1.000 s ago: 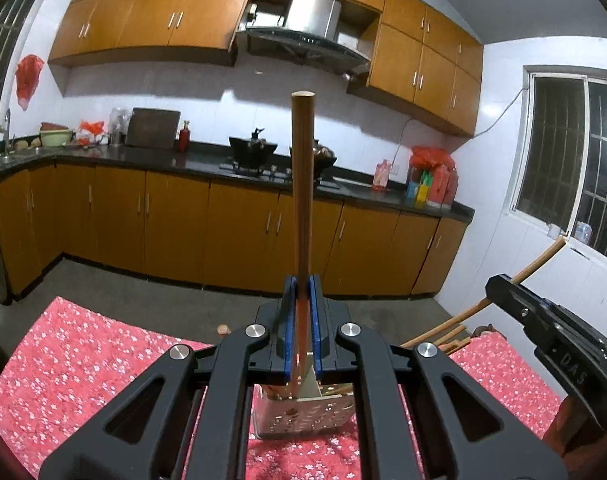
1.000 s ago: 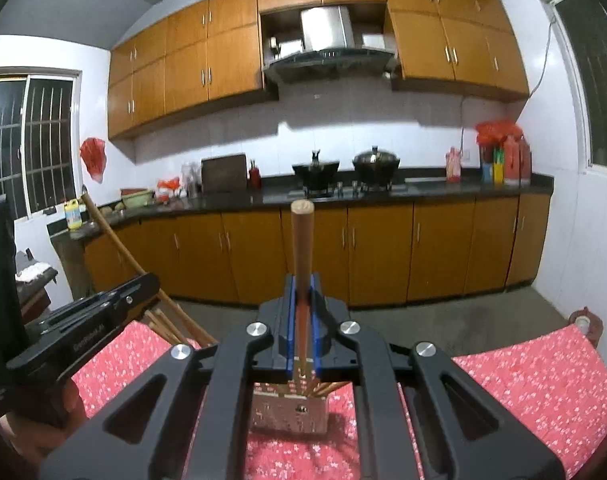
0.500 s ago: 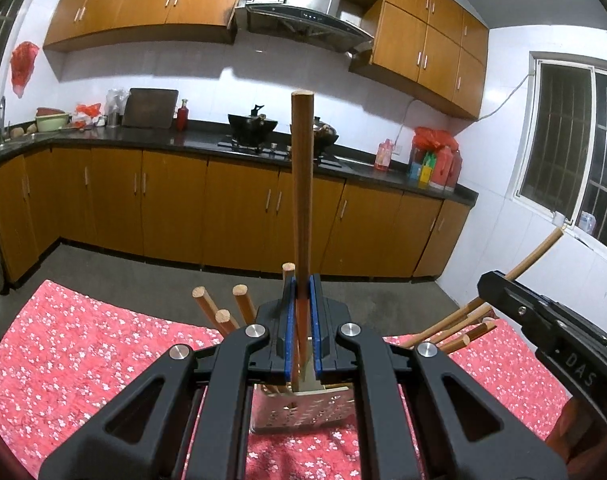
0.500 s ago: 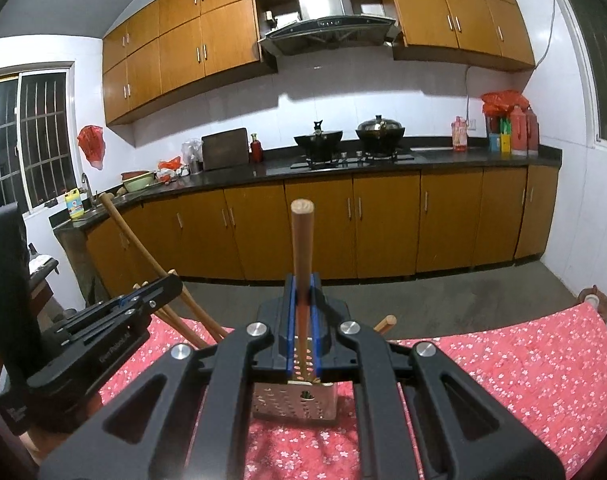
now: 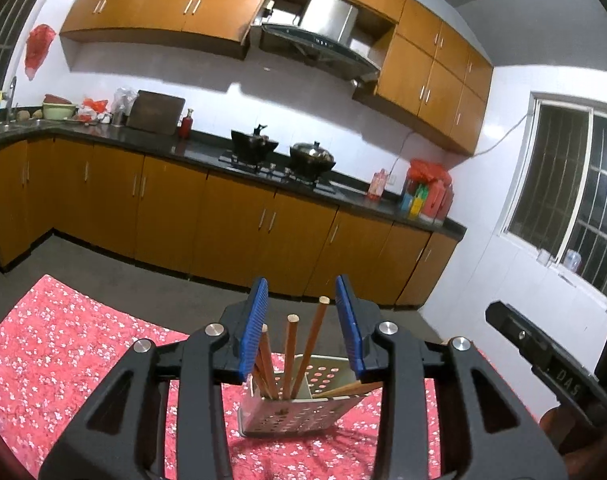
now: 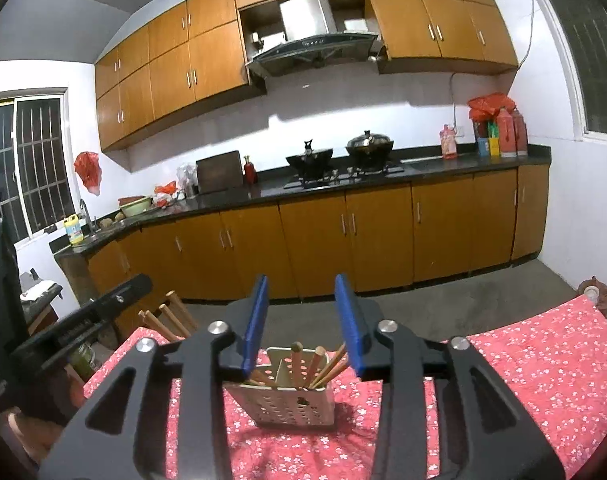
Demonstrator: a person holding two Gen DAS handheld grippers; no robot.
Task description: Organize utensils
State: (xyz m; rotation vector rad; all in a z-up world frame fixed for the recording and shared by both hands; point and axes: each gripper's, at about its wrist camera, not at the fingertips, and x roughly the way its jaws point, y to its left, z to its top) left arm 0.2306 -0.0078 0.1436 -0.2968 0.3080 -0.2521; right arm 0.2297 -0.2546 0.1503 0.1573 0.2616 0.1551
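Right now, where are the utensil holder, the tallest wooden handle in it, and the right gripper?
utensil holder (image 5: 299,414), left wrist view, perforated front wall.
tallest wooden handle (image 5: 314,334), left wrist view, mid-shaft.
right gripper (image 6: 305,316), right wrist view, midway between its fingertips.

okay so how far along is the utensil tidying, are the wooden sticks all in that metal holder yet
Done: several wooden-handled utensils stand in the perforated metal holder on the red floral tablecloth. In hand: nothing; the left gripper and right gripper are both opening with no stick between their blue pads. Left: no loose utensil shows on the visible cloth, so the job looks about finished.
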